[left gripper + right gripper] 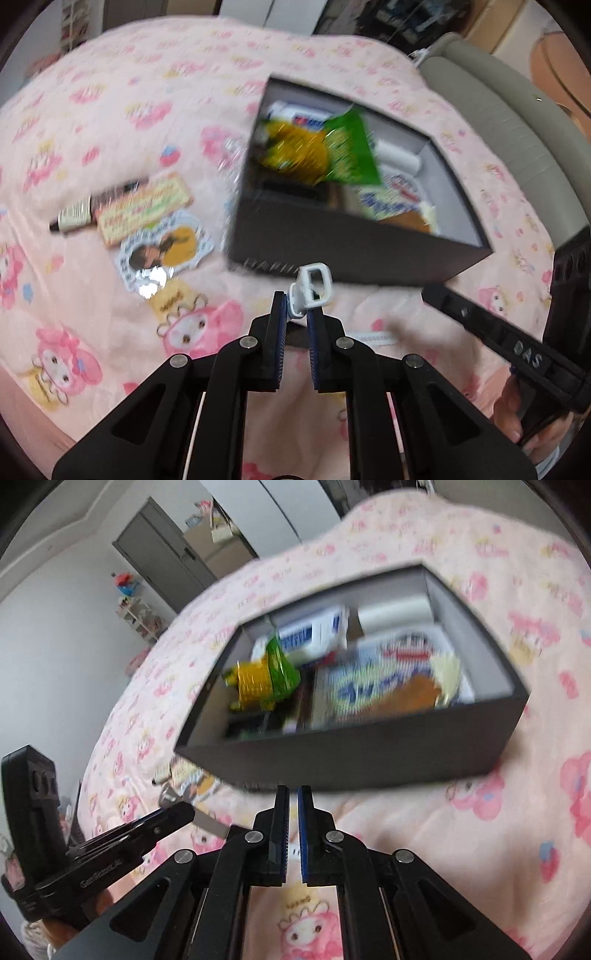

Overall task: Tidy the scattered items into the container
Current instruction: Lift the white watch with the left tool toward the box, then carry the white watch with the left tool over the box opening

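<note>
Clip (309, 290), small white plastic w/ a D loop, sits pinched at the tips of the left gripper (296, 308). Just beyond the fingers: dark box (332, 251) on a pink blanket (110, 122), w/ snack packets inside. Beyond-left of fingers lie 2 stickers and a tube. Right gripper (293, 794) fingers pressed together, nothing between.

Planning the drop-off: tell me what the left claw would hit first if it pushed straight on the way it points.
Probably the near wall of the dark box. The left claw, shut on a small white clip, points at it just beyond the clip; depth is uncertain.
</note>
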